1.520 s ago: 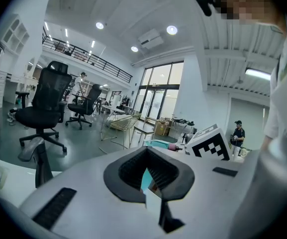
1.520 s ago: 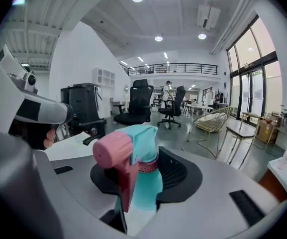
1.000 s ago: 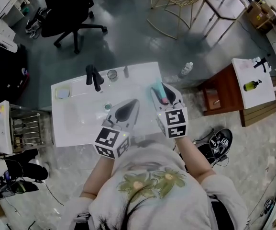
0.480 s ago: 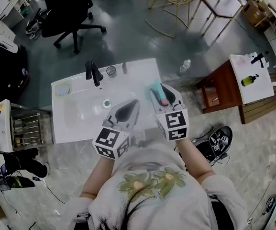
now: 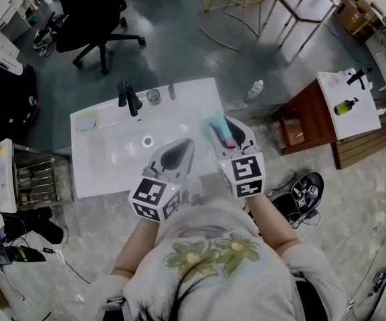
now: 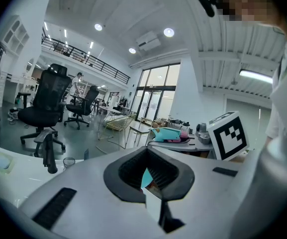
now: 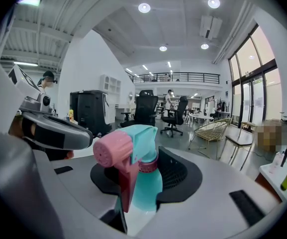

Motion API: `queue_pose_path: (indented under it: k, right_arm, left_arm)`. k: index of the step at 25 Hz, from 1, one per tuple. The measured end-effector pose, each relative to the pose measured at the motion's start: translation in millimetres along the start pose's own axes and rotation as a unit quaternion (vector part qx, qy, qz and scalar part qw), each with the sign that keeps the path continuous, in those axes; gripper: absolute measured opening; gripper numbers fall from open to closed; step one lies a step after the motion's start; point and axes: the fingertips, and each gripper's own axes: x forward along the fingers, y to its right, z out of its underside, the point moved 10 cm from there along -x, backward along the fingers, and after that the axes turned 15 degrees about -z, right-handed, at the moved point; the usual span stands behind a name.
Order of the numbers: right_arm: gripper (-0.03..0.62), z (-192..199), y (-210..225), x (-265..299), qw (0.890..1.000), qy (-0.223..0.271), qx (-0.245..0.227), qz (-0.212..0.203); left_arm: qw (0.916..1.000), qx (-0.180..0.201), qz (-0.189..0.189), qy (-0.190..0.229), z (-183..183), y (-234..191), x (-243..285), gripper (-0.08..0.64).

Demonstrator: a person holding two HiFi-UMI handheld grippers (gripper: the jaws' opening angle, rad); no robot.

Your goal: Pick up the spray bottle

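Note:
The spray bottle (image 5: 218, 126) is teal with a pink nozzle and trigger. It is held up over the right side of the white basin top (image 5: 99, 159), and my right gripper (image 5: 226, 127) is shut on its neck and body. In the right gripper view the bottle (image 7: 142, 180) stands upright between the black pads, nozzle (image 7: 112, 151) pointing left, with my right gripper (image 7: 148, 158) around it. My left gripper (image 5: 187, 143) hovers beside it over the basin's front, jaws shut and holding nothing; its tips meet in the left gripper view (image 6: 148, 152).
On the basin top stand a black faucet (image 5: 129, 99), a small glass (image 5: 153, 95) and a soap dish (image 5: 85, 123). A wooden side table (image 5: 306, 122) and a white table (image 5: 350, 102) with a yellow-green bottle (image 5: 343, 105) lie to the right. An office chair (image 5: 85, 12) and a wire chair (image 5: 243, 5) stand beyond.
Both grippers have drifted a little back from the faucet toward the basin's near edge. The bottle stays gripped in the right gripper, and the left jaws stay shut.

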Motion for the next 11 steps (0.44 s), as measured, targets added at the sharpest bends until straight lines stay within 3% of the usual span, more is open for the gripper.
queue_pose_path:
  k: [11]
  right_arm:
    - [0.153, 1.3, -10.5, -7.2, 1.000, 0.001, 0.002, 0.002]
  left_arm:
    - [1.0000, 0.002, 0.006, -0.004, 3.7, 1.8, -8.5, 0.008]
